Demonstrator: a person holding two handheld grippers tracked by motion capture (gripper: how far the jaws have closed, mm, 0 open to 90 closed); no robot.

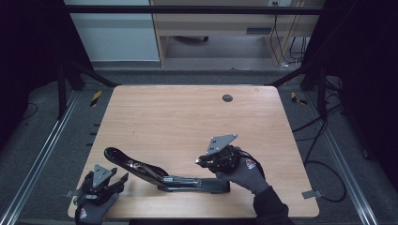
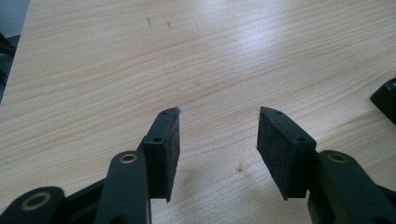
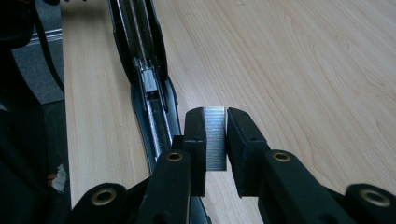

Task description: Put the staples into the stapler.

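Lighting: even, overhead | Glare: pale sheen on table [image 2: 261, 42] | Surroundings: dim | Focus: near jaws soft

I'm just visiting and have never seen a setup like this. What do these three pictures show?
No robot here: a person in gloves holds a hand-operated gripper in each hand. The high view looks down on the wooden table. The other two pictures come from small cameras riding on each gripper. A black stapler, swung open, lies on the table. The right gripper has its jaws closed on what looks like a silvery strip of staples. The left gripper has open jaws, holding nothing.
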